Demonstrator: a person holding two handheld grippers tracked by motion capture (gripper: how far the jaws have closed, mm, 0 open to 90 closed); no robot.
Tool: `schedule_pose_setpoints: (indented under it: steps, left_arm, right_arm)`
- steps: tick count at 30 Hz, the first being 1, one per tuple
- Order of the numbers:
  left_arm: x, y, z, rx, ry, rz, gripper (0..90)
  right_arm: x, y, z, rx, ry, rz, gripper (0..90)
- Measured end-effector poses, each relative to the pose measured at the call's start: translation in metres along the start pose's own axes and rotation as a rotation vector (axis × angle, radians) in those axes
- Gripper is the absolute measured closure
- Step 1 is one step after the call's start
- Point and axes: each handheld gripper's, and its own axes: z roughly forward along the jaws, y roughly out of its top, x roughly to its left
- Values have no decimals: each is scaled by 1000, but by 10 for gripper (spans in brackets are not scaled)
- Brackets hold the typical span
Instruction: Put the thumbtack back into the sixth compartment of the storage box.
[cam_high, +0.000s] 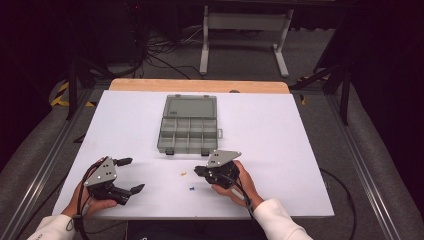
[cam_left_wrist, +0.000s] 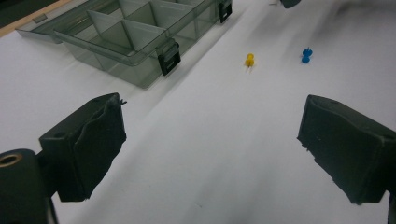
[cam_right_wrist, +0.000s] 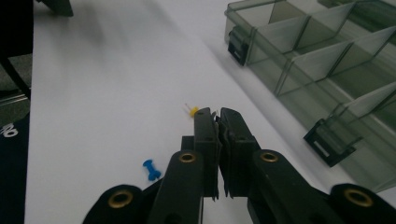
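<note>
A yellow push pin (cam_high: 183, 174) (cam_left_wrist: 250, 59) (cam_right_wrist: 193, 111) and a blue push pin (cam_high: 191, 189) (cam_left_wrist: 306, 54) (cam_right_wrist: 150, 169) lie on the white board, in front of an open grey-clear compartment box (cam_high: 187, 135) (cam_left_wrist: 135, 42) (cam_right_wrist: 317, 60). My right gripper (cam_high: 197, 171) (cam_right_wrist: 218, 114) is shut, its tips just short of the yellow pin; I see nothing gripped between the jaws. The blue pin lies to its left in the right gripper view. My left gripper (cam_high: 136, 174) (cam_left_wrist: 210, 140) stands wide open over bare board at the near left, holding nothing.
The white board (cam_high: 280, 150) covers a wooden table (cam_high: 200, 85). The box lid (cam_high: 191, 106) lies flat behind the compartments, which look empty. Two black latches (cam_left_wrist: 169, 58) face the near side. Dark floor, cables and a stand lie beyond the table.
</note>
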Motion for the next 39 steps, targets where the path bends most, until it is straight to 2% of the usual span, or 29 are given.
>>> schedule_pose_setpoints:
  steps: [8,15,22,39]
  left_arm:
    - [0,0,0,-6,-1,-6,79]
    - [0,0,0,-4,-1,-5,78]
    - [0,0,0,-5,-2,-10,79]
    - [1,0,0,-3,-6,-10,79]
  right_arm:
    - [-9,12,4,-30,-18,0,864]
    - [-17,28,15,-57,-46,-6,864]
    - [-24,37,26,-54,-65,-3,864]
    - [-33,52,36,-52,-95,-4,864]
